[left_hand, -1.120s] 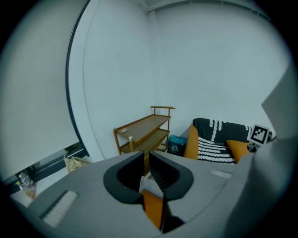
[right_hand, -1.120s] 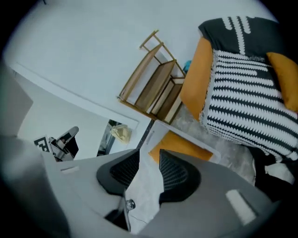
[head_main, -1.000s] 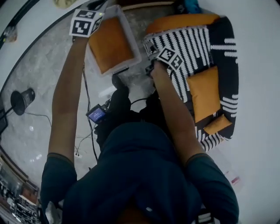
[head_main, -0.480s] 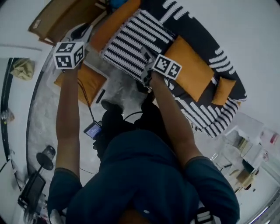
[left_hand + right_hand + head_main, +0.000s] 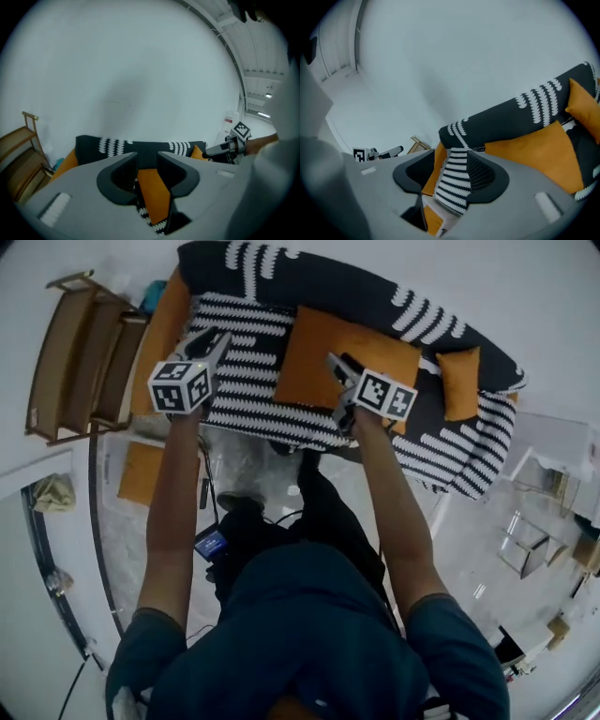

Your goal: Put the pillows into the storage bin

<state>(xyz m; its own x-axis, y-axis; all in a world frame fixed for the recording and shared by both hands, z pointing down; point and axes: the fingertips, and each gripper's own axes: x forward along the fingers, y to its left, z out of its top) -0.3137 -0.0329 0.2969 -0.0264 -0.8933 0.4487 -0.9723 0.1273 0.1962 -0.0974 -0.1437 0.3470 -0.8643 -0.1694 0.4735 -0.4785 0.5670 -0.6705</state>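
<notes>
White walls and a pale stone floor frame a black sofa [image 5: 281, 277] with a white-striped cover, and the person stands at its front edge with both arms reaching over the seat. The left tongs [image 5: 214, 337] and right tongs [image 5: 337, 362] are both empty. Their jaws are opening, and only sofa and cushion show through the gaps.

The large orange pillow [image 5: 342, 352] leans on the sofa back, between the two tongs and just ahead of them. A small orange pillow [image 5: 459, 382] sits well off to the outer side of the right tongs, and another orange cushion [image 5: 161, 329] lies beyond the left tongs. The storage bin [image 5: 114, 474] is on the floor behind and below the left tongs, and an orange pillow [image 5: 145, 474] seems to lie in it already.

The main risk, I'd say, is a jaw pinching the striped cover along with the pillow and dragging it. A grab at one corner would let the soft pillow sag and slip. A second pillow may also ride up on the bin's rim.

There is open floor between sofa and bin. A wooden rack [image 5: 80, 352] crowds the left tongs' outer side, though, and a cable [image 5: 203, 502] trails by the feet.
</notes>
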